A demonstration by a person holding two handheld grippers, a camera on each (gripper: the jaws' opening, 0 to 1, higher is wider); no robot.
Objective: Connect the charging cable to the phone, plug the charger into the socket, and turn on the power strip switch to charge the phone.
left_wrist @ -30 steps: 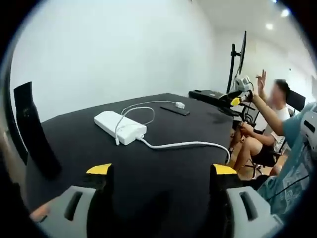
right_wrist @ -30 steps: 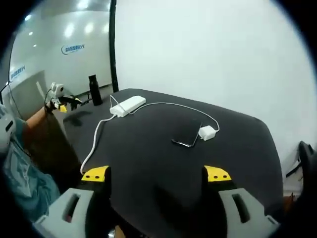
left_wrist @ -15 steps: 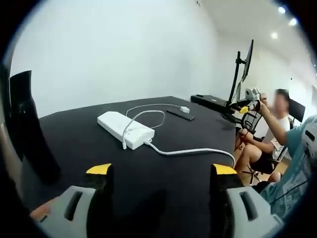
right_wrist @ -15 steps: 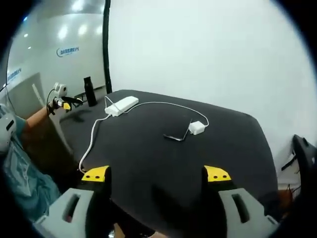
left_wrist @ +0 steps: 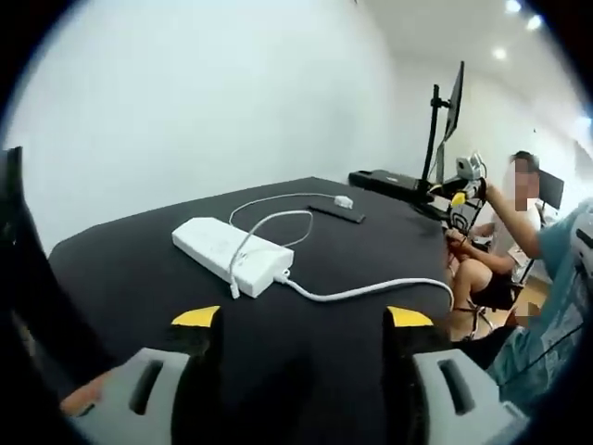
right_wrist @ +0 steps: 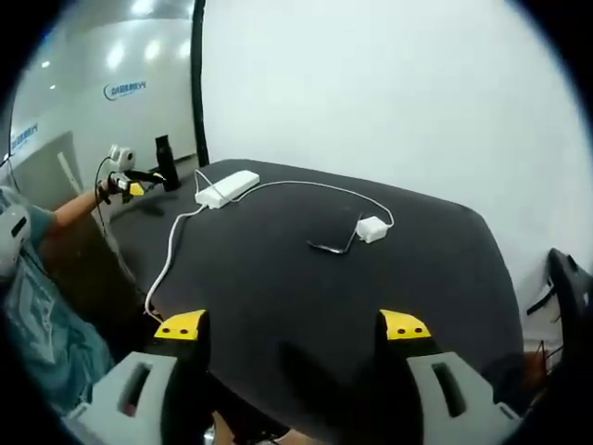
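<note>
A: The phone (right_wrist: pixel 330 248) lies flat on the black table (right_wrist: pixel 278 306), ahead of the right gripper (right_wrist: pixel 292 329) and slightly to its right, with the white charger (right_wrist: pixel 372 228) just beyond it. Nothing looks connected yet.

B: So the task appears not yet begun. Both tools are released: the right gripper's jaws stand wide apart and empty, and so do the left gripper's (left_wrist: pixel 302 320).

A: The power strip (left_wrist: pixel 232 256) sits ahead of the left gripper, the charging cable (left_wrist: pixel 269 222) looping over it towards the charger.

B: Next, probably, the right gripper reaches for the cable's free plug beside the phone; its exact end is too small to tell.

A: The strip's own cord (left_wrist: pixel 371 289) trails off the table edge, where it could snag. A seated person (left_wrist: pixel 500 241) holds another gripper beyond the table.
</note>
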